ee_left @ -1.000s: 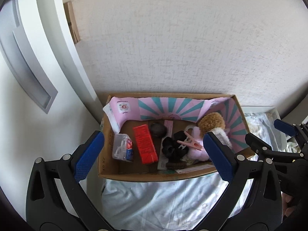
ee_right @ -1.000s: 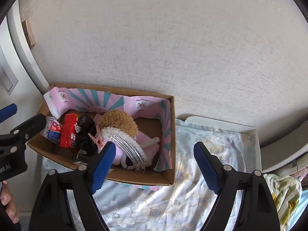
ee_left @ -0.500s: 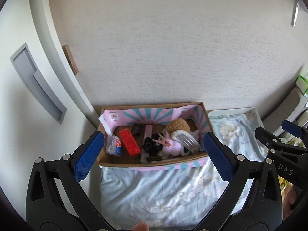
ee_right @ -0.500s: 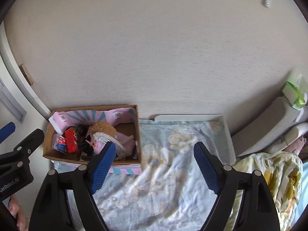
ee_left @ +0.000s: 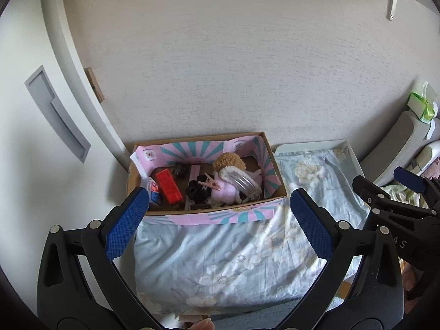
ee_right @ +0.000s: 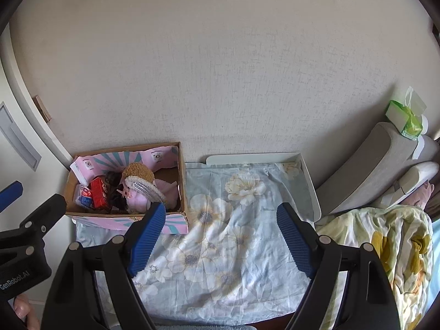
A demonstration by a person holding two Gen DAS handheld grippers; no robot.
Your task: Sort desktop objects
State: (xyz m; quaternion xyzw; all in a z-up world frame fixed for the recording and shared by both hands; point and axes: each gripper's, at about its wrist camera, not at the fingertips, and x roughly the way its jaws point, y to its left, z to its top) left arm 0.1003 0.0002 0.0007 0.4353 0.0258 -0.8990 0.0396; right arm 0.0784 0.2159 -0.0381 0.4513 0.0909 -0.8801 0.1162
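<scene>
We have pulled both grippers, left [ee_left: 217, 217] and right [ee_right: 221, 236], back from the cardboard box [ee_right: 181, 181]; both are spread apart and empty, so sorting looks finished.

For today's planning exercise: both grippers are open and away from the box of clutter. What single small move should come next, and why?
Probably bring the left hand-held gripper forward and down toward the cardboard box. Both it and the right hand-held gripper are open and hold nothing, the red carton lies exposed near the box's left end, and the floral cloth beside it offers room for sorting.

textured pale wall [ee_right: 220, 82], floral cloth [ee_right: 233, 247]
</scene>
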